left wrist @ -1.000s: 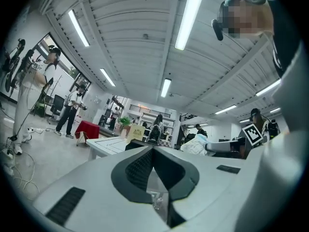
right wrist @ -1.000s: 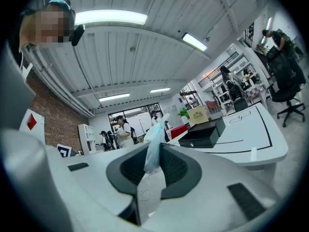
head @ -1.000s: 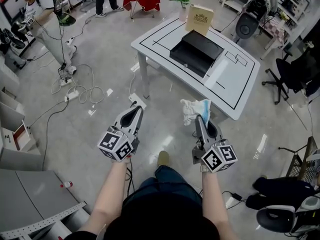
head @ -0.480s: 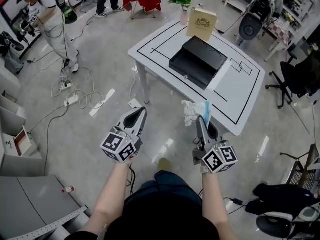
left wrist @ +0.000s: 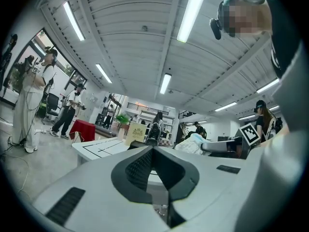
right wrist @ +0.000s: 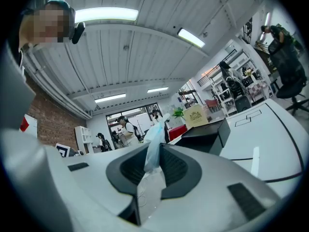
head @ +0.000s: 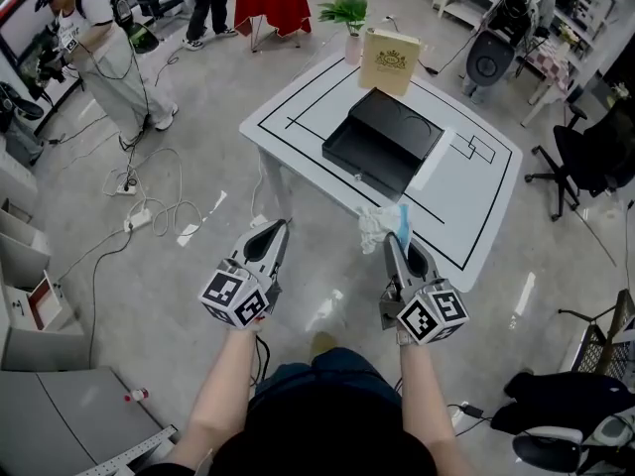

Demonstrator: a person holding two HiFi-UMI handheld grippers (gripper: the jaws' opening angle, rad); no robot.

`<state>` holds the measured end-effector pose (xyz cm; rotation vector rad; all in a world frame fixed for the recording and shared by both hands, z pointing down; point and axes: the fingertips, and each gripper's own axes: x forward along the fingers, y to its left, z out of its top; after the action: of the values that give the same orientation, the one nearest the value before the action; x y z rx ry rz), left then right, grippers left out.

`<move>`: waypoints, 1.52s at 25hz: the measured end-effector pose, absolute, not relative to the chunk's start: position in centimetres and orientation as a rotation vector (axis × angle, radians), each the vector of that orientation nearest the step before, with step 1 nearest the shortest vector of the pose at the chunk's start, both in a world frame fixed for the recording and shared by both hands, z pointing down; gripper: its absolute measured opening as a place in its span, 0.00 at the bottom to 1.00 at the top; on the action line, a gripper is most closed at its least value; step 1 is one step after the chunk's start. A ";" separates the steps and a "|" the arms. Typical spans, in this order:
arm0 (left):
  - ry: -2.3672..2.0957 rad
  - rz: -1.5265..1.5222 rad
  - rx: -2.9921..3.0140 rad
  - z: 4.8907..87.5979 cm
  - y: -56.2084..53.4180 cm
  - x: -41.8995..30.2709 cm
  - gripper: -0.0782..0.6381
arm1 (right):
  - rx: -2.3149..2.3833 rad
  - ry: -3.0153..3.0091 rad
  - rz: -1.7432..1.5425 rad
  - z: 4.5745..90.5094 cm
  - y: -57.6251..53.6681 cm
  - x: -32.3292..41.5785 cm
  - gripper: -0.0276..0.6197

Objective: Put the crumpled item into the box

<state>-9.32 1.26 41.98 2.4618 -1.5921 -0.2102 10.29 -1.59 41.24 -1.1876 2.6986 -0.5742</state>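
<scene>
Crumpled item [head: 380, 223] clenched in right tool [head: 393, 240], long axis along jaws, free end toward box [head: 359, 165]; left tool [head: 277, 226] closed.

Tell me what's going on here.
A person holds a tool in each hand. The right tool is shut on a crumpled white and blue item, held in the air near the front edge of the white table. The black box sits open on that table; the item is not in it yet. The left tool is shut and empty.
</scene>
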 end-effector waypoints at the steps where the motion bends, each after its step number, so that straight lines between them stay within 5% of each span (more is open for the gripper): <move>1: -1.592 -0.210 2.461 42.0 1.0 -9.3 0.11 | -1.187 2.699 -0.574 41.2 -1.9 10.3 0.13; 38: -1.491 -0.152 2.452 44.9 -8.8 -10.8 0.11 | -1.238 2.699 -0.721 44.9 -11.2 6.7 0.13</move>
<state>-10.81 -8.75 44.91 2.4520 -1.4906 -0.1523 6.67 -11.20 44.94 -1.2376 2.6991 -0.7213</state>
